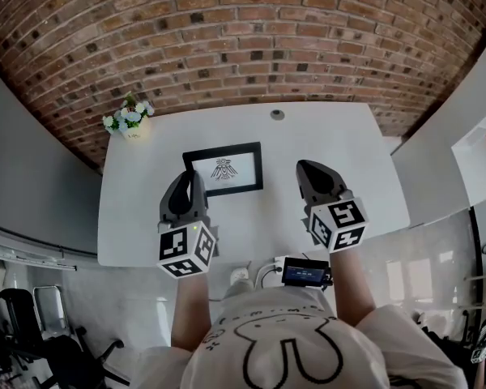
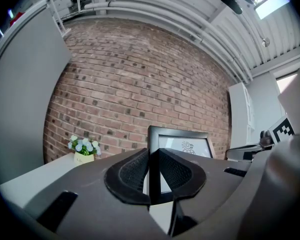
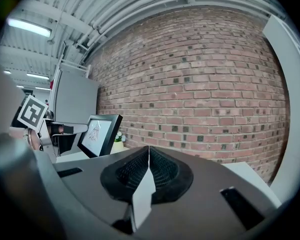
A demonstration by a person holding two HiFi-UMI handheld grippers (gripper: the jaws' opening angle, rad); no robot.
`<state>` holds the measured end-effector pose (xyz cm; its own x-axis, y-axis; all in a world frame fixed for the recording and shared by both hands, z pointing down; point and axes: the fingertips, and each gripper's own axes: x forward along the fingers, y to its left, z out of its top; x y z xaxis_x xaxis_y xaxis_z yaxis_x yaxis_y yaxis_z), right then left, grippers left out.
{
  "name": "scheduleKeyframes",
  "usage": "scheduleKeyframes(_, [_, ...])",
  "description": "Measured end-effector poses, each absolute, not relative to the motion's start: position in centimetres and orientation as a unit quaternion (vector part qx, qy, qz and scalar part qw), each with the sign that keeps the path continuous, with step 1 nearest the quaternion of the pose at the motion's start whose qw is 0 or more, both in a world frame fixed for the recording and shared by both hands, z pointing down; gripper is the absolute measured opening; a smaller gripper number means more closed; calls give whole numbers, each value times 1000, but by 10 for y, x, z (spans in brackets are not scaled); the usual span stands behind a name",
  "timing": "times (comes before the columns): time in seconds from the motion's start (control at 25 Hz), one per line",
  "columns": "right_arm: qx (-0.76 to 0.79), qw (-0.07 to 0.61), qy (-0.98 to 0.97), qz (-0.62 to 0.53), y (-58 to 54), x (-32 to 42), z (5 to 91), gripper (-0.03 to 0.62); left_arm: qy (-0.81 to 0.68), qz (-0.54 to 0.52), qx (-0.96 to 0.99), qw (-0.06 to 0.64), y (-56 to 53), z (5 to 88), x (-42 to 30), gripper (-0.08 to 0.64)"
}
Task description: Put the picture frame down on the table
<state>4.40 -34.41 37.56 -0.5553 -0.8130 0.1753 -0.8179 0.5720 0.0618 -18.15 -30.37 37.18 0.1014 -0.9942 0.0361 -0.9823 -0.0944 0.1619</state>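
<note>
Your left gripper (image 1: 193,177): pinching the black rectangular picture frame (image 1: 224,168) by its left edge.
Your right gripper (image 1: 308,168): pressed together, empty.
Frame face: white print, dark emblem.

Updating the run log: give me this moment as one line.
left gripper: shut on picture frame left edge | picture frame: upright | right gripper: shut, empty, apart from picture frame
</note>
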Motion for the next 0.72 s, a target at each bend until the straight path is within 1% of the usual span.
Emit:
scheduleKeyframes(0.2, [468, 100, -878, 21, -368, 41, 382, 18, -666, -39, 739, 94, -329, 385, -189, 72])
scheduleKeyframes(0.52, [481, 117, -867, 51, -398, 43, 407, 18, -657, -33, 737, 152, -366, 420, -199, 72])
scheduleKeyframes(0.72, [482, 134, -863, 67, -414, 41, 425, 18, -654, -12, 734, 183, -386, 445, -203, 72])
